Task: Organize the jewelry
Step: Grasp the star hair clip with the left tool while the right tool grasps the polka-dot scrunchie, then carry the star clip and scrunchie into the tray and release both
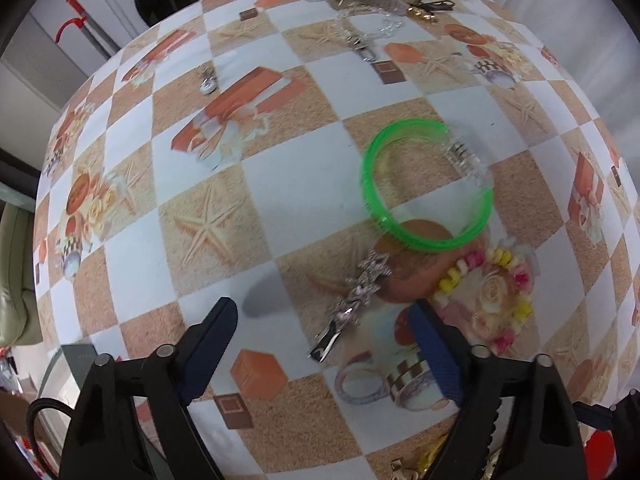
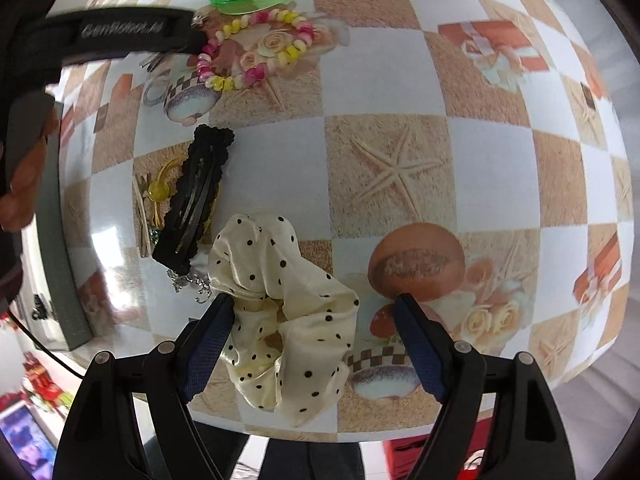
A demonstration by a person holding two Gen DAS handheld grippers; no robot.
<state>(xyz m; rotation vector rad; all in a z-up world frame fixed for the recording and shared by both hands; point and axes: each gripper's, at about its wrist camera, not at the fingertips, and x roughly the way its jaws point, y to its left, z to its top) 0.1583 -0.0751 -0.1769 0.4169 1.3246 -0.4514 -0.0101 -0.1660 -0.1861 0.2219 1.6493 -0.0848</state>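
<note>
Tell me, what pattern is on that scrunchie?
Cream satin with black polka dots; the scrunchie shows best in the right wrist view.

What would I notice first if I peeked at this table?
Probably the bright green bangle lying on the checkered tablecloth, with a pink-and-yellow bead bracelet right beside it. Near the left tool, a sparkly silver hair clip lies between its open fingers. Under the right tool sits a cream scrunchie with black dots, next to a black hair clip.

Home: patterned tablecloth (image 1: 280, 184), sofa (image 1: 16, 280)
</note>
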